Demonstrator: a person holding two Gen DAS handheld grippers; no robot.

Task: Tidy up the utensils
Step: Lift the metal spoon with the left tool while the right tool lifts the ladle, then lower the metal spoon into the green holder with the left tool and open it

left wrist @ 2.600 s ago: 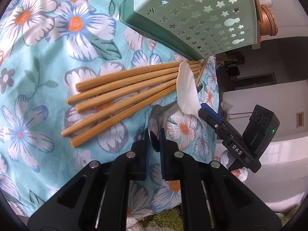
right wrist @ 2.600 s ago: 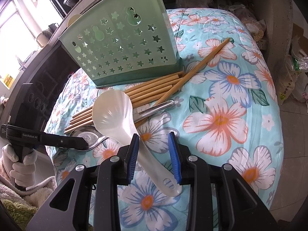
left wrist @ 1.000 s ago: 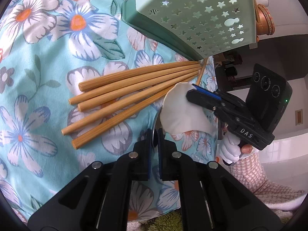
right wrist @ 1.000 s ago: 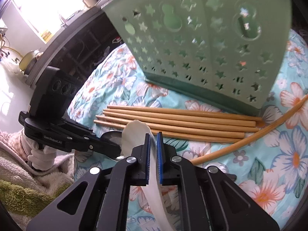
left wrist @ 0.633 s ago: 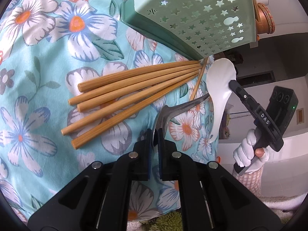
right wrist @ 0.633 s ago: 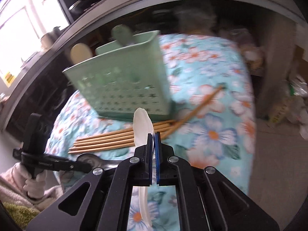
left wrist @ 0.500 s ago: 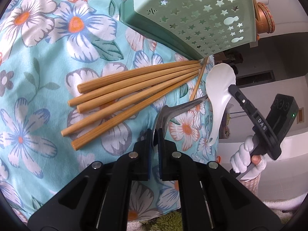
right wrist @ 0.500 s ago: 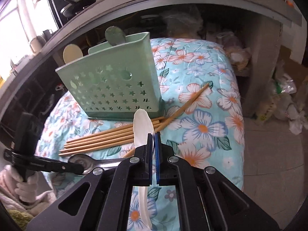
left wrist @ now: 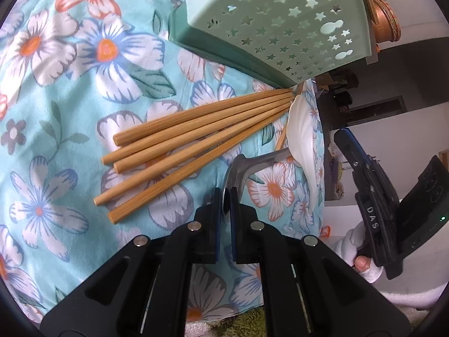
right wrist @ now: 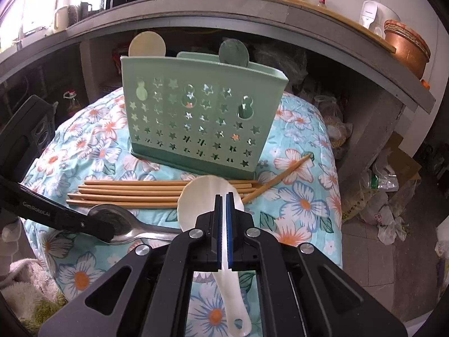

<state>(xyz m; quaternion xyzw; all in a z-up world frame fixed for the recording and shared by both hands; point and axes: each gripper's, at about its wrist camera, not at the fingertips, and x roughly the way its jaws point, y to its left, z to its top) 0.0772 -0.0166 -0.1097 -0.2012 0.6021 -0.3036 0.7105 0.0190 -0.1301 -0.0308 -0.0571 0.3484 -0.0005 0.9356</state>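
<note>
The right gripper (right wrist: 223, 196) has its jaws squeezed shut on the thin handle of a white spoon (right wrist: 209, 196), with the round bowl sticking out in front and the handle's end, with its little hole, hanging back under the gripper. It looks held that way so the spoon can go handle-down into the green holder (right wrist: 202, 118), which stands near the far edge of the table. The left gripper (left wrist: 226, 196) is also shut tight, pinching the edge of the bowl of a metal spoon (right wrist: 132, 226) that lies near the front left edge of the table, its handle reaching toward the white spoon. That grip on the bowl probably leaves the long handle free to go into the holder first. The holder is smooth plastic with star and gourd shaped holes, likely so water can drip out. Two round spoon tops already poke up from it, one cream and one green. The chopsticks (right wrist: 132, 193) are long, round wooden sticks, lying side by side right in front of the holder, and one more lies slanted toward the right edge. The tablecloth (right wrist: 306, 205) is soft blue cloth with big flowers. The white spoon looks smooth and a bit shiny; the metal one is bright like a mirror.
</note>
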